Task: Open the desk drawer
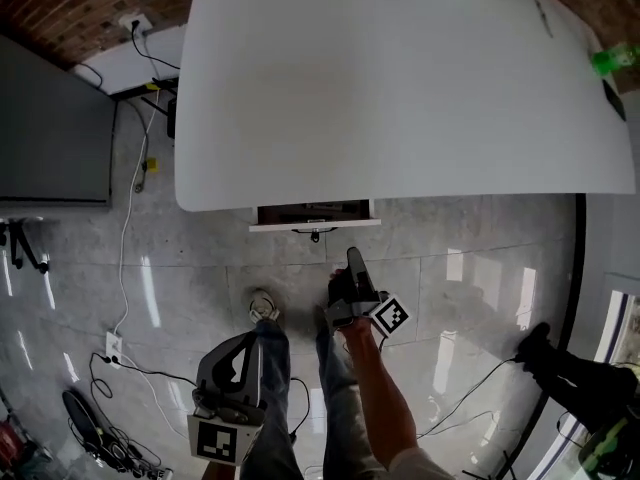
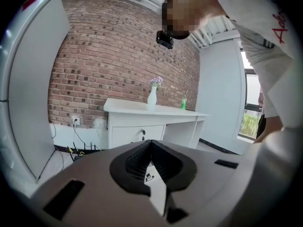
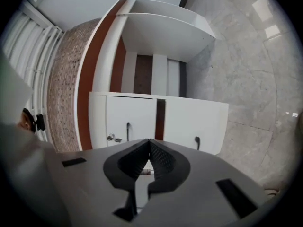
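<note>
Drawer (image 1: 315,213) in focus: it sits under the front edge of the white counter (image 1: 400,88), roughly centre in the head view. A dark strip of its inside shows behind the white front, so it looks pulled out only a short way, its small dark handle (image 1: 315,234) facing the person.

Over on the left, cables (image 1: 125,218) trail across the marble floor (image 1: 200,268), well clear of the action. Next comes the left gripper (image 1: 245,343), held low beside the person's leg and well back from the counter. Its jaws are pressed together with nothing between them, and its own view takes in the whole desk from a distance. It appears to be parked out of the way, since one handle needs only one tool.

Moving right, the right gripper (image 1: 353,258) is the working one. It hangs just in front of the handle, pointing at it but apart from it. Its jaws are also pressed together and empty, so a grasp would call for them to spread first. Being lined up on the handle suggests the pull falls to this side.

Far right, a green bottle (image 1: 612,60) stands on the counter's edge, not involved.
</note>
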A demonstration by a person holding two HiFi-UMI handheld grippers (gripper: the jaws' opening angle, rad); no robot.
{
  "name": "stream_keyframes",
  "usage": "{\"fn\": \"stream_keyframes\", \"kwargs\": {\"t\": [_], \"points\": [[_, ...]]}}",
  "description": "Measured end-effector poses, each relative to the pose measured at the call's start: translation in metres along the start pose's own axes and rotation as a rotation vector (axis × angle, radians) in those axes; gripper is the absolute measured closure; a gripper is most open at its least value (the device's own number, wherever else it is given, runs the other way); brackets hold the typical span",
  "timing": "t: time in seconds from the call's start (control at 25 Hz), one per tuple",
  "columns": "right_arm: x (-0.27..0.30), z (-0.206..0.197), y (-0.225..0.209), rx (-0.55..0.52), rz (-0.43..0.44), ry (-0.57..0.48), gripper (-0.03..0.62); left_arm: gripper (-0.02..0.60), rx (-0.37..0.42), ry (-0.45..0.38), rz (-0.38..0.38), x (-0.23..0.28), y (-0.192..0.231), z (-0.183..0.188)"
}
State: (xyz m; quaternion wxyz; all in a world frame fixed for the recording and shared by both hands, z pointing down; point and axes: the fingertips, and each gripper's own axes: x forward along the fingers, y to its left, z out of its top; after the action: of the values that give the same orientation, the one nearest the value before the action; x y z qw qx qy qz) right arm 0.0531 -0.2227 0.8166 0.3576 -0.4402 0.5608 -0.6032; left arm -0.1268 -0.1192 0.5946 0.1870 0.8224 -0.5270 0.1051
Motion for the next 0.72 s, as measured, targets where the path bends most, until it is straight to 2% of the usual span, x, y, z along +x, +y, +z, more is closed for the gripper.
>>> {"fn": "stream_keyframes", "kwargs": {"t": [0.24, 0.36, 0.52, 0.72], "points": [[-0.031, 0.015, 0.122, -0.112, 0.067, 0.034, 0.577, 0.569, 0.002, -0.046, 0.012, -0.02, -0.019, 0.069], [-0.041, 0.019, 0.18, -0.266, 0.077, 0.096, 0.577, 0.569, 0.013, -0.087, 0.026, -0.027, -0.023, 0.101], [-0.054, 0.023, 0.262, -0.655, 0.074, 0.198, 0.577, 0.569, 0.023, -0.162, 0.033, -0.037, -0.025, 0.153], [-0.07, 0.03, 0.358, -1.251, 0.051, 0.222, 0.577, 0.569, 0.062, -0.2, 0.035, -0.048, -0.038, 0.21]]}}
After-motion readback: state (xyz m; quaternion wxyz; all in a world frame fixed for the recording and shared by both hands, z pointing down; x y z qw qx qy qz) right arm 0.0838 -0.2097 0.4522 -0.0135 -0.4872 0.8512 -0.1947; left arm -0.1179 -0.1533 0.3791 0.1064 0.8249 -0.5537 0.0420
